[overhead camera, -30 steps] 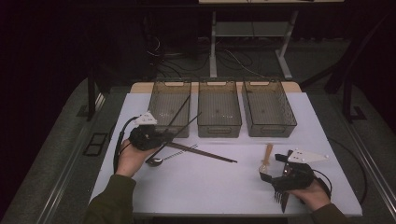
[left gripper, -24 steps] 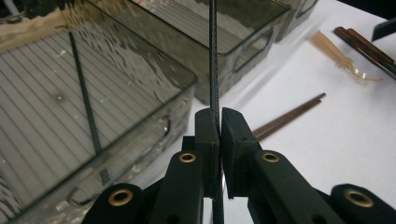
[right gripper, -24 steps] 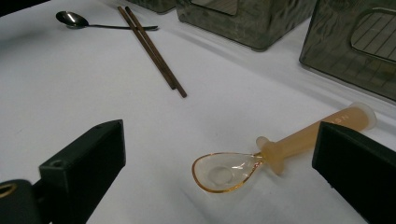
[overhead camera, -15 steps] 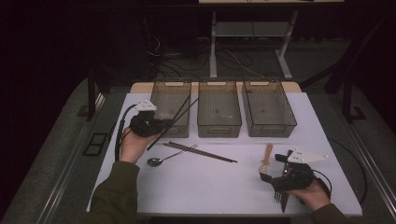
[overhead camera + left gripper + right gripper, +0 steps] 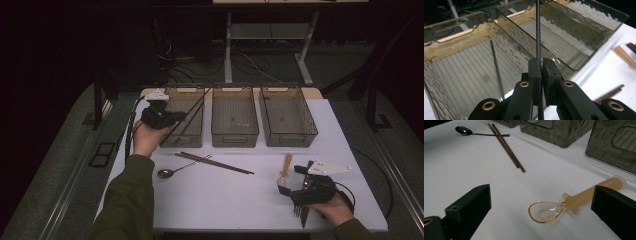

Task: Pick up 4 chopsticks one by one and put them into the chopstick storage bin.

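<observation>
Tabletop (image 5: 215,200), white and rectangular, is seen from the high view with three smoky transparent bins set in a row along its far edge: the left bin (image 5: 196,137), the middle bin (image 5: 235,134) and the right bin (image 5: 295,137). At the left bin the left gripper (image 5: 172,118) is held in the person's left hand (image 5: 145,137), with its jaws pressed together on a thin black chopstick (image 5: 538,32); in the left gripper view the stick is seen running up between the pads and out over the bin's rim. A second black chopstick (image 5: 497,67) is seen lying on the ribbed floor of that same bin, apart from the held one. Near the right front corner of the table the right gripper (image 5: 287,187) is held low in the right hand (image 5: 337,210), its jaws spread wide and closed on nothing. Between those open jaws, in the right gripper view, an amber translucent spoon (image 5: 564,206) is seen resting on the table, bowl toward the camera and handle pointing away toward the bins; neither pad is touching it. Toward the middle of the table a pair of brown wooden chopsticks (image 5: 215,163) is laid side by side, and just beside their left end a small metal spoon (image 5: 172,171) is lying flat.
</observation>
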Tool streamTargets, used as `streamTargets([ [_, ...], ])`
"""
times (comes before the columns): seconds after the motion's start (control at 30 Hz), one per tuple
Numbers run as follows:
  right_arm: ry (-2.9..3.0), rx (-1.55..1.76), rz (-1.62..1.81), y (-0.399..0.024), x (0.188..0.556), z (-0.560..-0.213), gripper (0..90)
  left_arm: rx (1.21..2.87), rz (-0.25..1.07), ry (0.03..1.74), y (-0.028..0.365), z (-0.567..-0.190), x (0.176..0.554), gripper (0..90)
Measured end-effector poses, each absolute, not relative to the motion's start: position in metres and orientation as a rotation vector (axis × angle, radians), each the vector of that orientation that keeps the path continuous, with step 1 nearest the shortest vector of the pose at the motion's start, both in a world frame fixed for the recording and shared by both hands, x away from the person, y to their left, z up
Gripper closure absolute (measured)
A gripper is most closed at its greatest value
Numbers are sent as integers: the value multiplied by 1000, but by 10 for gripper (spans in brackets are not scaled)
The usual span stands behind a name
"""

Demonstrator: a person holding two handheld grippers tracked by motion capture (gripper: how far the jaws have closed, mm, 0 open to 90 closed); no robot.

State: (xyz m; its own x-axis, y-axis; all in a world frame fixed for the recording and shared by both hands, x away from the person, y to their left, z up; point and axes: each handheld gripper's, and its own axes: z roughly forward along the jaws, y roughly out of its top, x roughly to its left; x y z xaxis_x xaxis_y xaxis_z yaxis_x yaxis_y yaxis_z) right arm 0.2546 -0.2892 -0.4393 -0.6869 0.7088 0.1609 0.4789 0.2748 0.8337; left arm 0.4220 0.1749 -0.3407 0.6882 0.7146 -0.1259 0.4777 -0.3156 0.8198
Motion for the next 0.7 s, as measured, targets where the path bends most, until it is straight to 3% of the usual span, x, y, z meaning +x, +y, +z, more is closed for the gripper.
streamTargets([
  [0.7,2298,1098,1390,-289,253,-438,24,1946,520,1079,182,-354,468,862],
])
